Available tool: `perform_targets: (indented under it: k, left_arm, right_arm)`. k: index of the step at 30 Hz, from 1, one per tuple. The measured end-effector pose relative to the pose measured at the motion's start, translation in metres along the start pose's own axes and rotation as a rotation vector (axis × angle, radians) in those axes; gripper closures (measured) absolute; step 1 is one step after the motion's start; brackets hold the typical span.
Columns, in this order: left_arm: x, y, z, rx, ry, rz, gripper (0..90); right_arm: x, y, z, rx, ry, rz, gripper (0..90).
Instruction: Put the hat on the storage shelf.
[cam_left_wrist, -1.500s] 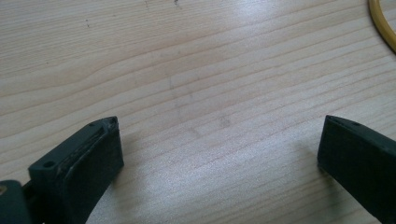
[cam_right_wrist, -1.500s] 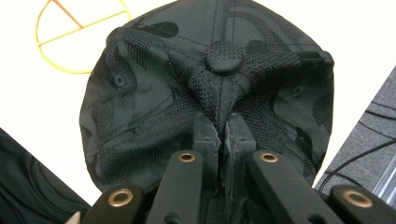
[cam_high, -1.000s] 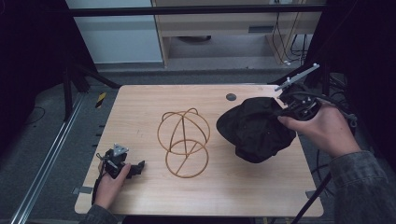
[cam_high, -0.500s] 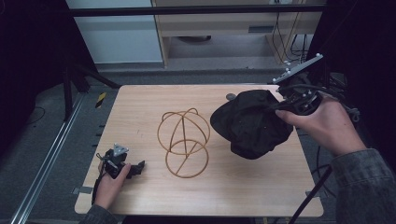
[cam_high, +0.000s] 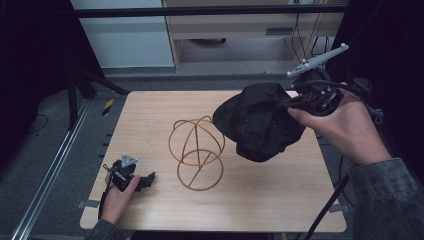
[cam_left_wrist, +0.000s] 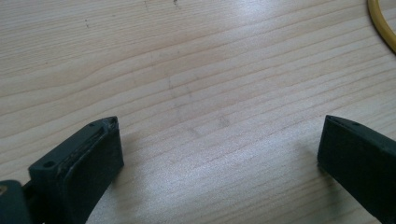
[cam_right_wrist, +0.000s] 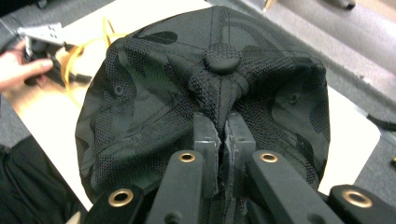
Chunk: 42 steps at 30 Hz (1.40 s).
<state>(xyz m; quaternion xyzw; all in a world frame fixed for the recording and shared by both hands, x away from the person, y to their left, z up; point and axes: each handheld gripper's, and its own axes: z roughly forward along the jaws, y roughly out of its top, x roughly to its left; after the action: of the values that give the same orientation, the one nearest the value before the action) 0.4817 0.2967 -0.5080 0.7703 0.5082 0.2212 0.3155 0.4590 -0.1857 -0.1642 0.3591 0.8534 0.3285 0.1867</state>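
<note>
The right gripper (cam_high: 292, 104) has its fingers (cam_right_wrist: 206, 135) clenched on the crown fabric of the cap (cam_high: 257, 122), just below the top button. Compared with a second ago, the cap has left the surface (cam_high: 150, 115): it now hangs in the air, raised and carried nearer the wire stand (cam_high: 196, 152), beside its upper right. The stand has not moved. The left gripper (cam_high: 131, 179) rests near the surface's front left corner, fingers (cam_left_wrist: 84, 163) released and apart, grasping nothing. Judged from this, the lift is complete; the remaining step is to bring the cap over the stand's dome and lower it on.
</note>
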Motion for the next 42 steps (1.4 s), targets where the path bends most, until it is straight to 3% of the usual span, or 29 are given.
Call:
perform_targets:
  k: [7, 16, 34, 42]
  left_arm:
    - [0.000, 0.000, 0.000, 0.000, 0.000, 0.000, 0.0]
    - [0.000, 0.000, 0.000, 0.000, 0.000, 0.000, 0.0]
    - [0.000, 0.000, 0.000, 0.001, -0.001, -0.002, 0.0]
    - [0.000, 0.000, 0.000, -0.001, 0.001, -0.001, 0.0]
  right_arm:
    - [0.008, 0.017, 0.002, -0.067, 0.003, -0.004, 85.9]
    - [0.025, 0.038, 0.014, -0.106, 0.042, -0.025, 86.0]
    - [0.061, 0.069, 0.051, -0.086, 0.127, -0.080, 85.9]
    - [0.067, 0.073, 0.069, -0.059, 0.150, -0.086, 85.9]
